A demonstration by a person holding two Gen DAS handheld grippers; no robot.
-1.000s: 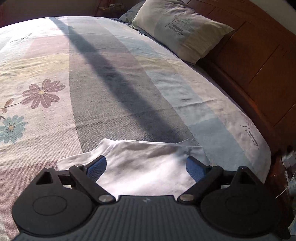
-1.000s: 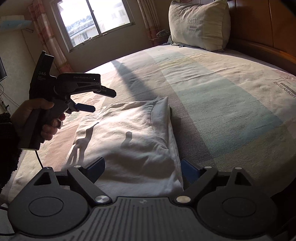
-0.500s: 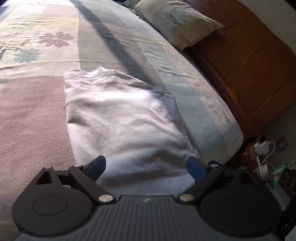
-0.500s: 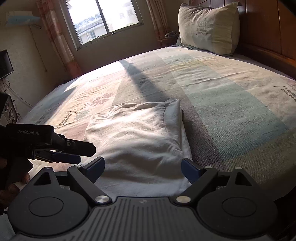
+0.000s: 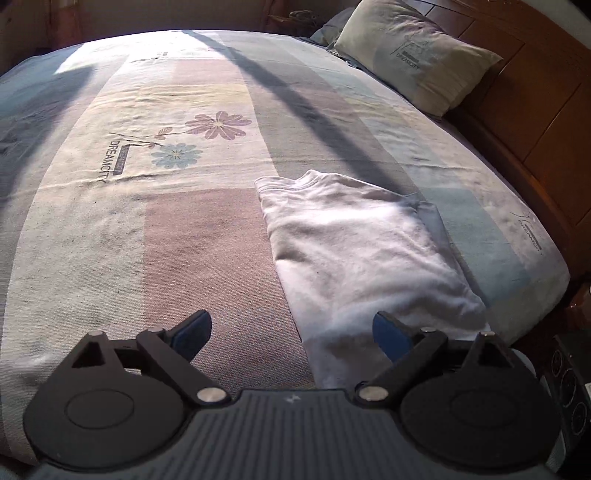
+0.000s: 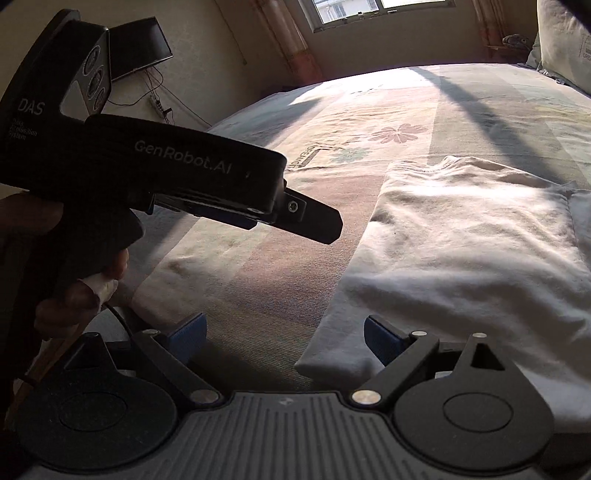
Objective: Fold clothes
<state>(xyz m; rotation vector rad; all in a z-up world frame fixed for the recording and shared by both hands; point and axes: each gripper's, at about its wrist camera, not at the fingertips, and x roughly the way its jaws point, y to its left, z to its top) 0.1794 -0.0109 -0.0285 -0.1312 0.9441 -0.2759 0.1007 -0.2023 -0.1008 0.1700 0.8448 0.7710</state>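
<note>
Folded white T-shirt (image 5: 354,251): lies flat on the patchwork bedspread (image 5: 192,236), near the bed's foot edge, on the side nearer the wooden headboard (image 5: 532,96); its collar end points toward the far edge.

Left gripper (image 5: 291,332): jaws spread wide, holding nothing. Its right blue pad (image 5: 388,332) sits over the shirt's near hem, its left over bare bedspread; contact with the cloth cannot be judged.

Right gripper (image 6: 284,338): jaws likewise spread and empty, poised at the shirt's near left corner.

Left wrist view only: pillow (image 5: 413,55) printed DREAMCITY against the headboard, flower print (image 5: 218,125), speaker (image 5: 569,384) beside the bed.

Right wrist view only: the left gripper seen from the side, the person's hand (image 6: 77,280) on its handle, window (image 6: 380,11), curtain (image 6: 288,37), wall-mounted monitor (image 6: 140,44).
</note>
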